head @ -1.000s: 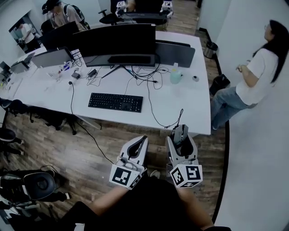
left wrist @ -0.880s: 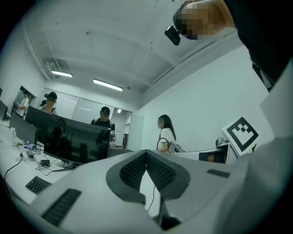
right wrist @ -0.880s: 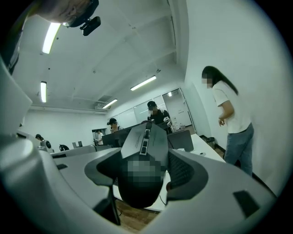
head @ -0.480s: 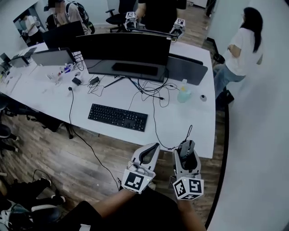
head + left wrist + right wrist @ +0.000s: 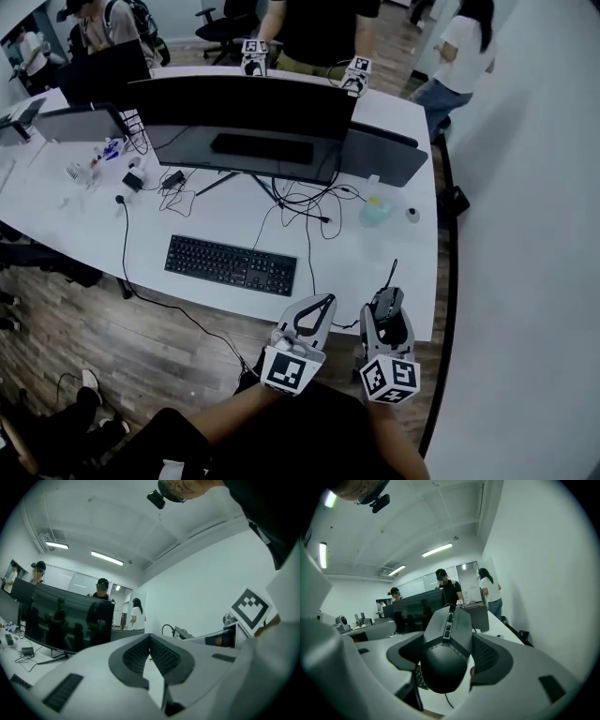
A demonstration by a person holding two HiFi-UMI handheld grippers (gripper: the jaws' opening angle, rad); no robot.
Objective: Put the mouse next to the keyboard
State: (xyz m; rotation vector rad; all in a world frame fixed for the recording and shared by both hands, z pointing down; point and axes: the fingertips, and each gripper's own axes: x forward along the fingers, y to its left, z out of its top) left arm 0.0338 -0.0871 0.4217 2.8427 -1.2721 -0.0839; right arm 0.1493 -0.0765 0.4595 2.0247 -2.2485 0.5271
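Observation:
A black keyboard (image 5: 232,264) lies on the white desk (image 5: 84,234), near its front edge. My right gripper (image 5: 387,314) is shut on a black wired mouse (image 5: 385,301), held over the desk's front right corner, right of the keyboard. The mouse (image 5: 443,667) fills the space between the right gripper's (image 5: 449,641) pads, its cable (image 5: 391,274) running up onto the desk. My left gripper (image 5: 322,302) hangs beside it, at the desk's front edge, shut with nothing in it. In the left gripper view its (image 5: 150,637) pads meet at the tips.
A wide dark monitor (image 5: 246,105) stands behind the keyboard, a tilted dark screen (image 5: 380,157) to its right. Loose cables (image 5: 300,211), a pale green bottle (image 5: 374,211) and a small round object (image 5: 412,215) lie on the desk. People stand behind it. A white wall (image 5: 525,234) runs along the right.
Both grippers have come forward from over the floor to the desk's front edge, the mouse still held. The person in white at the right has walked off toward the back.

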